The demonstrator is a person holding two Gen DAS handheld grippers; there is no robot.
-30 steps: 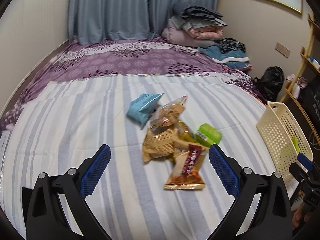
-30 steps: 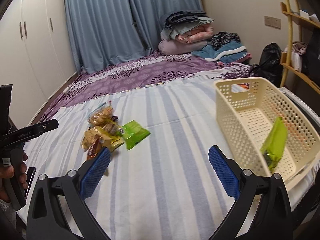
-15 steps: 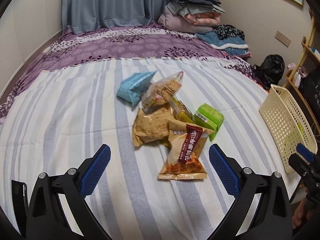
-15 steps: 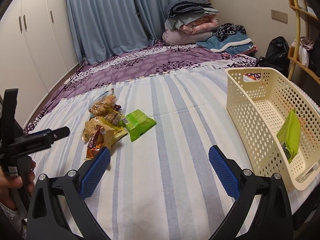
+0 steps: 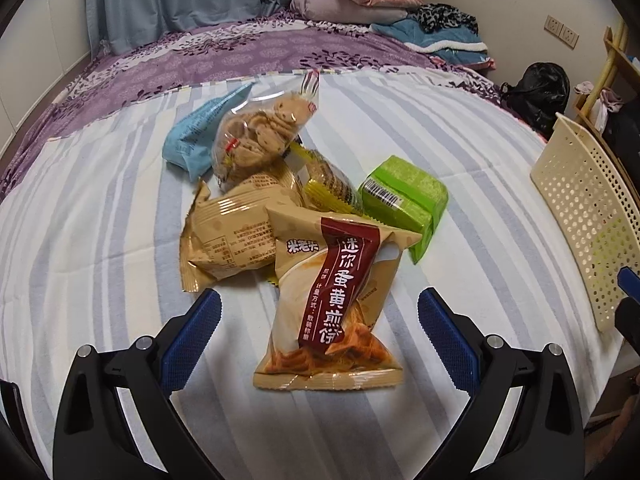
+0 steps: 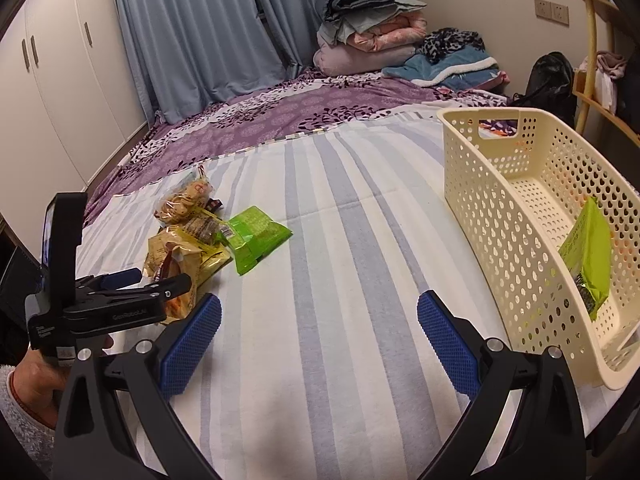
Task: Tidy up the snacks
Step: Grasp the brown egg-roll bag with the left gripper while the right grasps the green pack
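A pile of snack packets lies on the striped bed sheet. Nearest is a tan packet with a dark red band (image 5: 332, 304), lying between the open fingers of my left gripper (image 5: 320, 340). Behind it sit a tan wrapper (image 5: 228, 236), a clear bag of cookies (image 5: 256, 136), a blue packet (image 5: 196, 136) and a green packet (image 5: 404, 200). In the right wrist view my right gripper (image 6: 318, 344) hangs open over bare sheet, with the pile (image 6: 192, 240) to its left and the cream basket (image 6: 500, 216) to its right. A green packet (image 6: 588, 252) leans inside the basket.
Folded bedding (image 6: 372, 44) is stacked at the far end on the purple floral cover (image 6: 280, 120). A black bag (image 6: 552, 80) and a wooden shelf (image 6: 592, 52) stand beyond the basket. White wardrobe doors (image 6: 60, 80) line the left wall.
My left gripper has moved forward and down onto the pile, so the red-banded packet now lies between its fingers. The right gripper shifted slightly; the basket looks closer.
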